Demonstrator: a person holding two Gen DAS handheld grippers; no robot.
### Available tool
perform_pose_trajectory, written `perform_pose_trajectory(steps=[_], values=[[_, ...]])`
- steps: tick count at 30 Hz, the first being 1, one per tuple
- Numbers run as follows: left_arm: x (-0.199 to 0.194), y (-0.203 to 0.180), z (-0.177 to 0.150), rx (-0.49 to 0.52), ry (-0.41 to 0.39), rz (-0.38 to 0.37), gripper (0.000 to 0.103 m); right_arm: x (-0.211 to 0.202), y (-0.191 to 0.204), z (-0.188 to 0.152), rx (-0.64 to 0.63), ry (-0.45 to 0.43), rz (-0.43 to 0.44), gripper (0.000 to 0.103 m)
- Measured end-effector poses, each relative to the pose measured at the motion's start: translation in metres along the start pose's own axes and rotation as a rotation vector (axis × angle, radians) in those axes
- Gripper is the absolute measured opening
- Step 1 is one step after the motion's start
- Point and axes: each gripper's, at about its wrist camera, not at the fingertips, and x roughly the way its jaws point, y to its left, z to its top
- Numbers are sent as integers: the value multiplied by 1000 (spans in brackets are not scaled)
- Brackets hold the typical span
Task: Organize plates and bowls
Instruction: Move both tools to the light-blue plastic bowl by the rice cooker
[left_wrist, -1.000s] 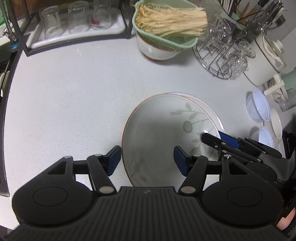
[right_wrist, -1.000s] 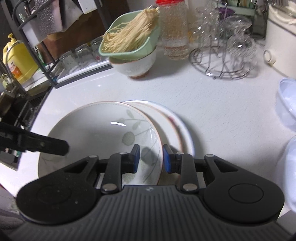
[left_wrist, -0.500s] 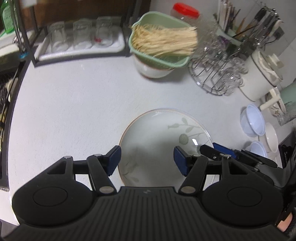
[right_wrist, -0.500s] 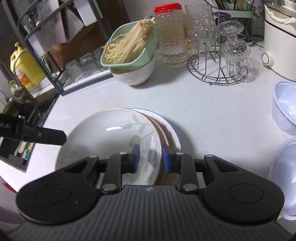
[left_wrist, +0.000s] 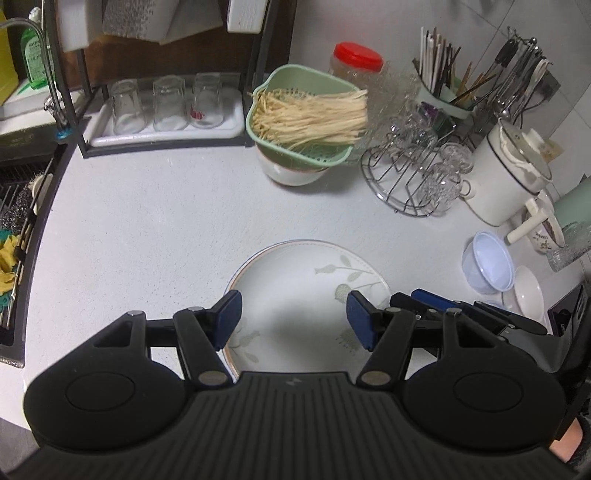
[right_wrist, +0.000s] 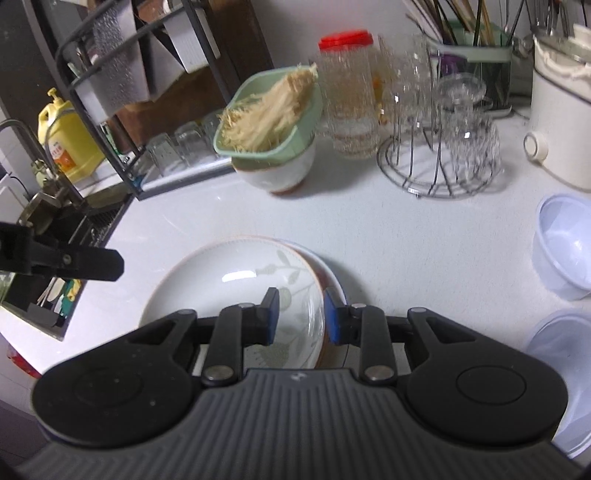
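The right gripper (right_wrist: 298, 315) holds the right rim of a deep plate with a leaf pattern (right_wrist: 236, 291): its two blue pads stand close together, one inside the rim and one outside it. This plate sits on top of a second plate (right_wrist: 332, 280), of which only a thin part shows at the right side. Both are near the front edge of the white counter (right_wrist: 406, 229), about in the middle of it. The left gripper (left_wrist: 293, 319) is above the near part of the same patterned plate (left_wrist: 306, 291); its jaws stand wide apart and hold nothing, and I cannot tell if a pad touches the rim. At the right edge of the counter there are small pale plastic bowls (left_wrist: 487, 262) and a small white dish (left_wrist: 529, 293), well apart from the plates. Toward the back, a green strainer with thin pale mushrooms (left_wrist: 306, 116) rests on a white bowl (left_wrist: 291, 173). To the right of it stands a wire rack with glass cups (left_wrist: 417, 173), and behind it a jar with a red lid (left_wrist: 356, 61). Three glasses stand upside down on a tray (left_wrist: 166, 131) at the back left.
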Motion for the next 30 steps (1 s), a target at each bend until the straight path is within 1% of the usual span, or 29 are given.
perform_pose_trajectory(steps=[3, 6, 12, 15, 18, 21, 24, 26, 28, 30], values=[[-12, -6, 0, 13, -8, -16, 68, -17, 1, 7, 17, -22, -10, 30], [-19, -9, 1, 33, -21, -15, 68, -35, 3, 11, 24, -62, -9, 30], [-34, -12, 3, 66, -61, -87, 68, -55, 3, 7, 42, -80, -79, 30], [-34, -11, 2, 81, -73, -113, 68, -72, 5, 5, 76, -93, -101, 30], [-26, -5, -4, 95, -81, -111, 68, -81, 4, 0, 89, -114, -113, 30], [-22, 1, -11, 110, -75, -128, 68, -80, 3, -9, 109, -95, -150, 30], [-20, -1, -20, 161, -91, -131, 68, -89, 9, -16, 118, -146, -149, 30], [-20, -3, -25, 168, -90, -141, 68, -96, 13, -20, 111, -184, -163, 30], [-23, -8, -29, 167, -92, -137, 68, -103, 14, -22, 128, -196, -171, 30], [-25, -14, -34, 164, -106, -141, 68, -107, 11, -23, 146, -197, -159, 30]])
